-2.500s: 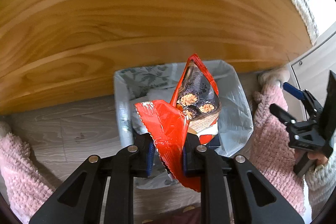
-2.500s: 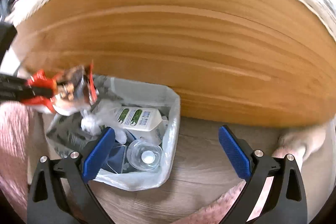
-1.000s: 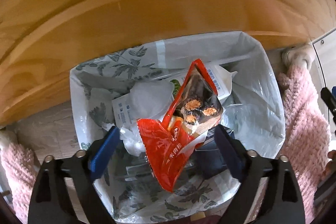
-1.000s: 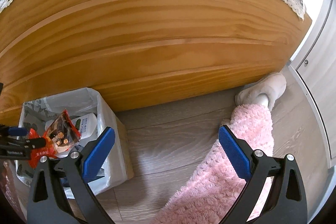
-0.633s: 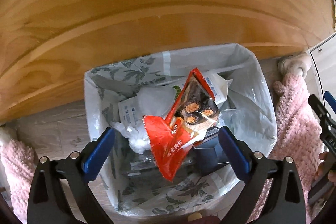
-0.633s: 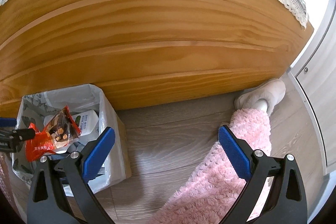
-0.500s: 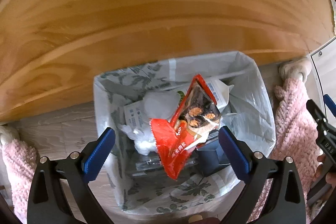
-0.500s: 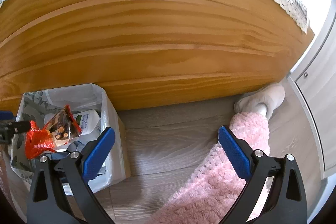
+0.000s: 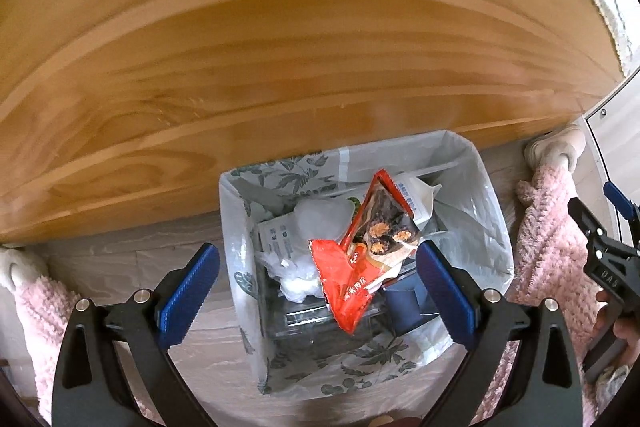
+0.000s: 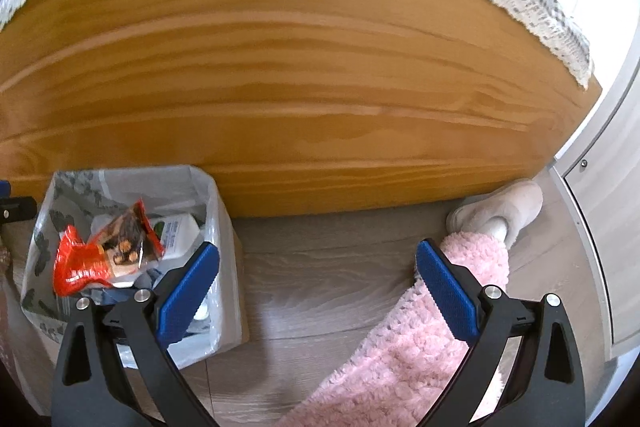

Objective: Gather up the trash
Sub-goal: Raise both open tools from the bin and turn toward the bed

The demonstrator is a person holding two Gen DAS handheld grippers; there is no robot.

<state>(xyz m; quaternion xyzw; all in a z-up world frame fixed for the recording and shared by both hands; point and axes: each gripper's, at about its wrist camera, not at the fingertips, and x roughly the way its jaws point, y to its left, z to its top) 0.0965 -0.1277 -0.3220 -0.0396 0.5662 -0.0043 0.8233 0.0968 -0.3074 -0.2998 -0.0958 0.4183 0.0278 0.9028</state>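
- The left hand-held gripper [image 9: 318,283] hung above the bin [image 9: 472,163] with its blue pads spread wide and nothing between them.
- The red snack wrapper [image 9: 352,267] lay on top of the other rubbish inside the bin, leaning on a white bottle [image 9: 416,193] and crumpled plastic, its lower end sloping down toward the bin's near side.
- The right hand-held gripper [image 10: 318,287] was also spread and empty, out over the wooden floor [image 10: 320,267] beside the bin, near a pink fuzzy trouser leg [image 10: 460,299].
- The step in hand looked like clearing away after the drop. Done well, it meant lifting the left hand-held gripper straight up, pads kept apart, so they did not snag the thin liner bag or drag the wrapper back out.
- The wrapper sat high on a loose pile, so a knock to the bin could tip it over the rim; a gentle exit was the safer choice.
- The wooden panel [image 9: 280,47] stood close behind the bin, leaving little room on that side.
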